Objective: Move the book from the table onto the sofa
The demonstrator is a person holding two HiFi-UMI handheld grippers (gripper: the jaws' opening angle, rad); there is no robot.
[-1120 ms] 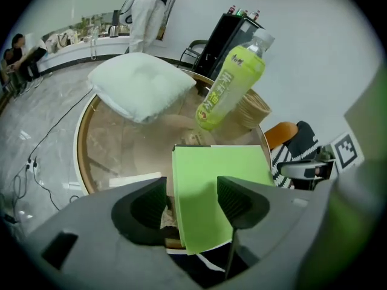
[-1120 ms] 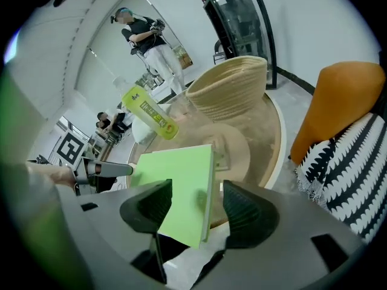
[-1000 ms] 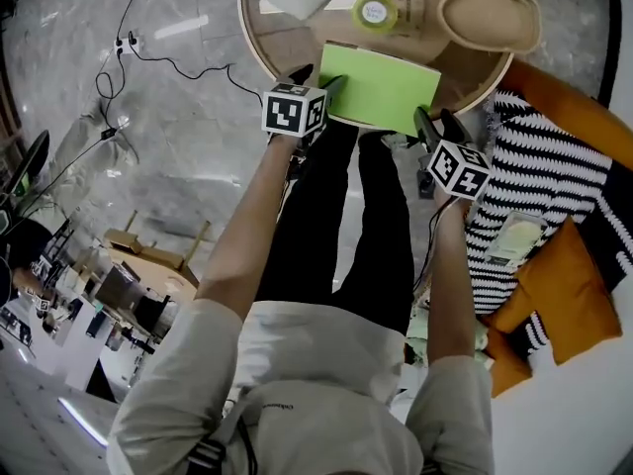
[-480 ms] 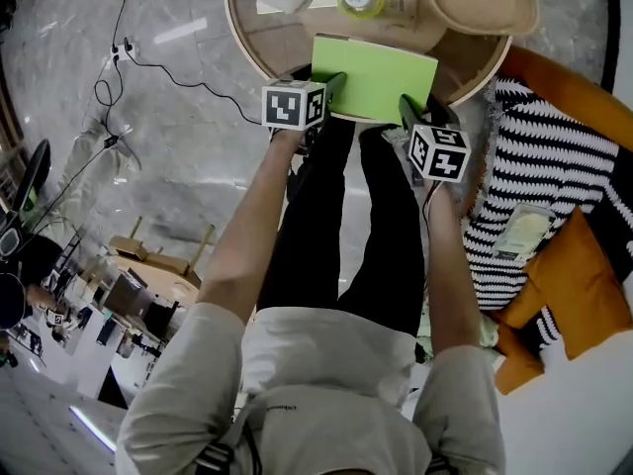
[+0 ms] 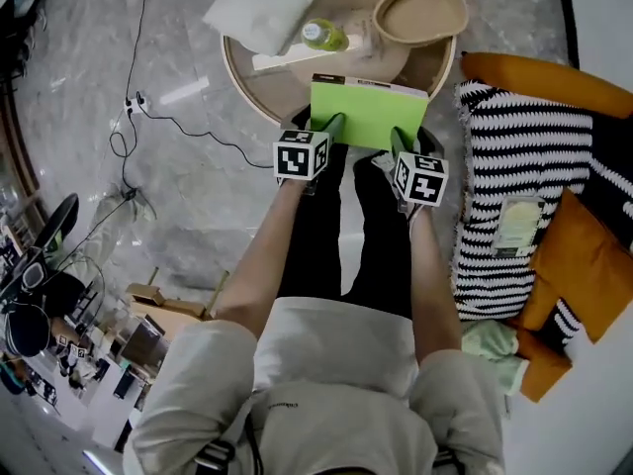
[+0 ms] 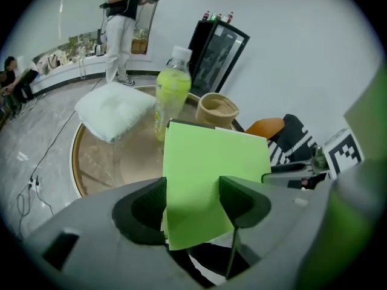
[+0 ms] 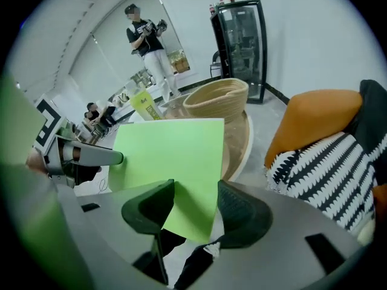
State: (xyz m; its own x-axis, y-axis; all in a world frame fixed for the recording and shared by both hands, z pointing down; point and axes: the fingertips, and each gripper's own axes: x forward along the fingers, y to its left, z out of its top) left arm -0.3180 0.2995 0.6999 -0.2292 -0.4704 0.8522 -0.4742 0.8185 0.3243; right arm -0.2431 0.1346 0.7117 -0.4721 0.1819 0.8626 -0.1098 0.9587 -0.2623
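Note:
The green book [image 5: 368, 112] is held at its near edge by both grippers, just off the round table's [image 5: 247, 72] near rim and above the person's legs. My left gripper [image 5: 331, 127] is shut on its near left corner and my right gripper [image 5: 401, 142] on its near right corner. In the left gripper view the book [image 6: 211, 168] runs between the jaws of the left gripper [image 6: 193, 201]. In the right gripper view the book [image 7: 172, 156] sits in the jaws of the right gripper [image 7: 195, 207]. The sofa's striped cushion [image 5: 504, 156] lies to the right.
On the table stand a woven basket [image 5: 420, 13], a green bottle [image 5: 323, 36] and a white pillow [image 5: 259, 10]. Orange cushions [image 5: 584, 265] lie on the sofa. A cable [image 5: 178, 132] trails over the floor on the left. A person [image 6: 124, 23] stands far behind.
The book has come off the table edge toward the person, carried by both grippers. The right gripper has closed in on the book's near right corner.

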